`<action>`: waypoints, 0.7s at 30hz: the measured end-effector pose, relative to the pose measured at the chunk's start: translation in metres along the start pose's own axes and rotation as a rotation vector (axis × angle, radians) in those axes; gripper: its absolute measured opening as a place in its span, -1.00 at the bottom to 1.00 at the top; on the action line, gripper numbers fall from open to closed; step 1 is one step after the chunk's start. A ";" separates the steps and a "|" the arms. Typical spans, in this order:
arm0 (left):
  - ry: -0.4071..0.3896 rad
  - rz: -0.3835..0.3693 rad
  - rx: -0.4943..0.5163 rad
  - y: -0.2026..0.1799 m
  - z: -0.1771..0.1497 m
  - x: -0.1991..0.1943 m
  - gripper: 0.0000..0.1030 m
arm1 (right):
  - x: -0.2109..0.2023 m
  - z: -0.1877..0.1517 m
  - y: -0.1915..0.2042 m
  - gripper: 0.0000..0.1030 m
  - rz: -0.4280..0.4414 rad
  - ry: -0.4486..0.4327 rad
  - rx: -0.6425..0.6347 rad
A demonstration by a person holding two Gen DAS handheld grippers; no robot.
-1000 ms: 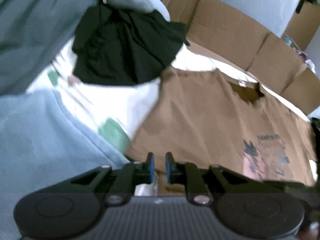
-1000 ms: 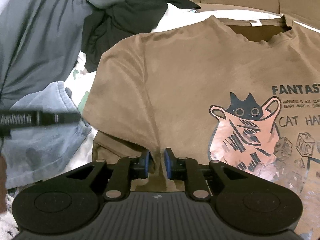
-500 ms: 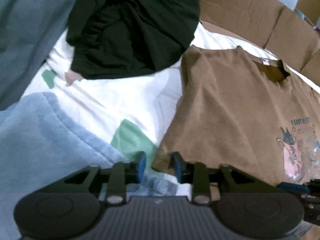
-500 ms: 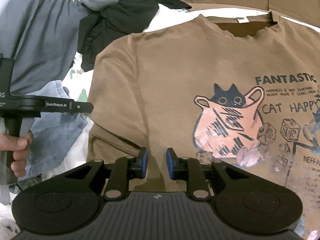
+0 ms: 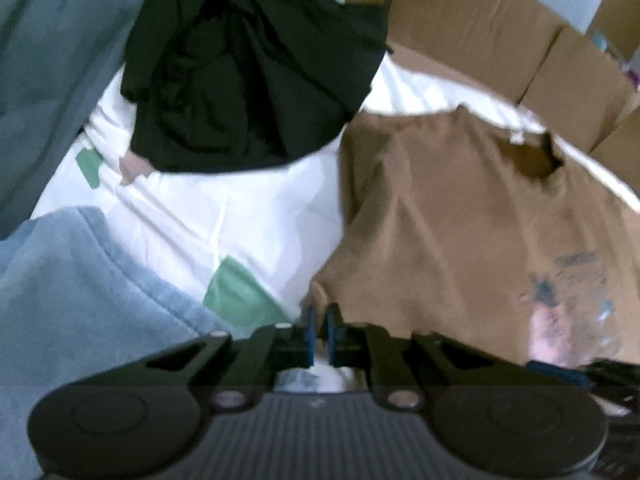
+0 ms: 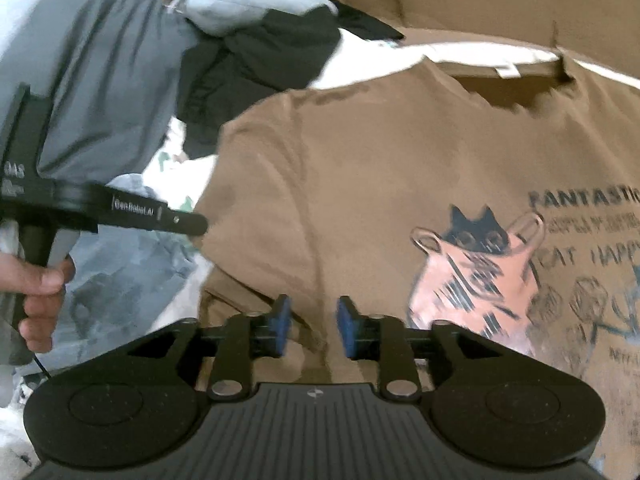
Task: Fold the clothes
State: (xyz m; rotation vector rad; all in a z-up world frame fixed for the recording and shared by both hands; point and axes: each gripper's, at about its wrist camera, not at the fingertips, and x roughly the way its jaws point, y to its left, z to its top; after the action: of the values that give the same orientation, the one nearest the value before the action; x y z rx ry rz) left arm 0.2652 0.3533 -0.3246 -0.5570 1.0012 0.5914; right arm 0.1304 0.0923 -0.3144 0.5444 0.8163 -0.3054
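A brown T-shirt (image 5: 460, 240) with a cat print (image 6: 472, 272) lies face up on the white sheet, collar at the far side. In the left wrist view my left gripper (image 5: 319, 334) is shut on the near corner of the T-shirt's (image 6: 360, 180) left sleeve. The right wrist view shows that same left gripper (image 6: 196, 224) from the side, its tip at the sleeve's edge, held by a person's hand (image 6: 40, 284). My right gripper (image 6: 312, 328) hovers over the shirt's lower left part. Its jaws are opening, and the pads press on nothing.
A black garment (image 5: 248, 92), a grey one (image 5: 48, 60) and a light blue one (image 5: 72, 288) are heaped to the left of the shirt. The white sheet (image 5: 224, 220) has green patches. Cardboard boxes (image 5: 480, 32) wall the far side.
My left gripper opened, moved to the sleeve's corner and shut on it. My right gripper's jaws have spread apart, staying over the shirt's lower left.
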 end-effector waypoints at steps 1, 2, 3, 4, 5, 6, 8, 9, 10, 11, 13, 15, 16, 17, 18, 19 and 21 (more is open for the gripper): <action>-0.006 -0.005 0.001 -0.003 0.001 -0.005 -0.87 | 0.000 0.003 0.004 -0.11 0.015 -0.011 -0.017; -0.010 -0.011 0.004 -0.007 0.003 -0.009 -0.87 | 0.000 0.006 0.008 -0.10 0.030 -0.022 -0.035; -0.012 -0.020 0.003 -0.010 0.004 -0.012 -0.87 | 0.001 0.010 0.012 -0.10 0.040 -0.031 -0.048; -0.014 -0.032 -0.002 -0.013 0.006 -0.015 -0.87 | 0.002 0.013 0.016 -0.10 0.050 -0.039 -0.060; -0.016 -0.044 -0.008 -0.015 0.008 -0.018 -0.87 | 0.003 0.016 0.020 -0.10 0.060 -0.047 -0.072; -0.017 -0.056 -0.015 -0.017 0.010 -0.021 -0.87 | 0.003 0.020 0.024 -0.09 0.066 -0.056 -0.085; -0.020 -0.089 -0.032 -0.021 0.012 -0.026 -0.87 | 0.005 0.025 0.029 -0.08 0.075 -0.073 -0.104; -0.020 -0.108 -0.038 -0.024 0.014 -0.027 -0.87 | 0.006 0.028 0.031 -0.06 0.078 -0.081 -0.109; -0.020 -0.125 -0.041 -0.028 0.016 -0.029 -0.87 | 0.007 0.030 0.033 -0.04 0.081 -0.089 -0.113; -0.020 -0.140 -0.044 -0.031 0.017 -0.030 -0.87 | 0.008 0.032 0.034 -0.01 0.084 -0.098 -0.118; -0.019 -0.180 -0.058 -0.037 0.020 -0.031 -0.87 | 0.010 0.037 0.038 0.11 0.090 -0.115 -0.127; -0.019 -0.219 -0.071 -0.042 0.023 -0.030 -0.87 | 0.008 0.040 0.038 0.17 0.100 -0.151 -0.122; -0.020 -0.232 -0.074 -0.044 0.025 -0.029 -0.87 | 0.010 0.042 0.038 0.17 0.091 -0.156 -0.123; -0.020 -0.244 -0.077 -0.046 0.026 -0.029 -0.87 | 0.012 0.043 0.037 0.17 0.081 -0.159 -0.126; -0.019 -0.257 -0.081 -0.048 0.028 -0.028 -0.86 | 0.014 0.044 0.037 0.17 0.070 -0.162 -0.128; -0.018 -0.274 -0.084 -0.050 0.029 -0.027 -0.85 | 0.016 0.046 0.036 0.16 0.059 -0.164 -0.130; -0.017 -0.301 -0.084 -0.053 0.032 -0.025 -0.77 | 0.020 0.048 0.029 0.11 0.048 -0.169 -0.112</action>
State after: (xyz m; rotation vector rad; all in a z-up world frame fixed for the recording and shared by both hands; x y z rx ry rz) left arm 0.3105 0.3315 -0.2800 -0.7598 0.8582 0.3707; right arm 0.1857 0.0880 -0.2924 0.4263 0.6521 -0.2558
